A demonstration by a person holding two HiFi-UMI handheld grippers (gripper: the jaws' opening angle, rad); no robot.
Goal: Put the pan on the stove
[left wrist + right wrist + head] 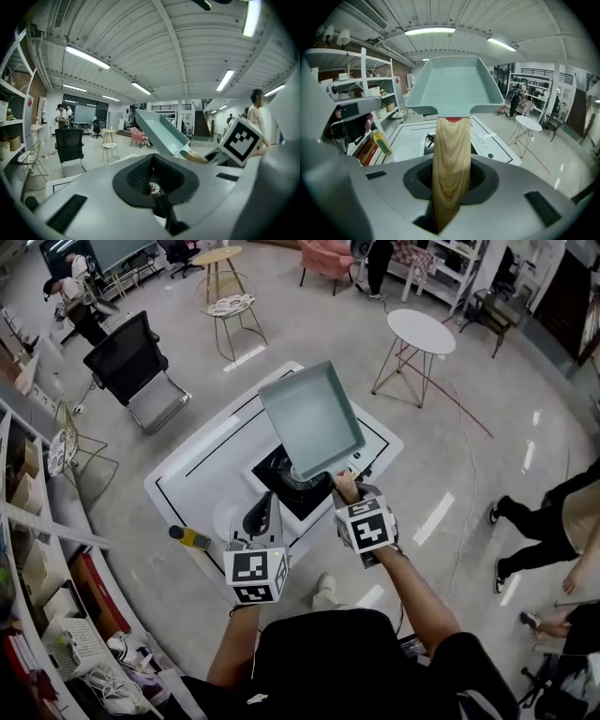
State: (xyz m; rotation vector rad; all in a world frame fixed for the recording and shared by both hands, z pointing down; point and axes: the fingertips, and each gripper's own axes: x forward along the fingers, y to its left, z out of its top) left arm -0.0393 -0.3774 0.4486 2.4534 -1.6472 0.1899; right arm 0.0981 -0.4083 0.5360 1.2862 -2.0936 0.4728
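While the right gripper [449,194] is clenched on the wooden handle [450,154], the pan [312,418] hangs in the air above the stove [298,502], not resting on it. Its long axis runs from the person's edge of the worktop [202,474] out toward the far corner, with the handle nearest the person and the open side up. The left gripper [157,190] is just beside the right one, jaws together with nothing between them.

Only the left gripper view gives the pan side-on: it tilts, far rim higher than the handle end. Only the right gripper view shows the red collar [453,120] where handle meets pan. From the head view the pan covers the far part of the stove.

White worktop lies bare round the stove toward the left corner. A yellow bottle [190,538] sits near the left near edge, well apart from the stove.
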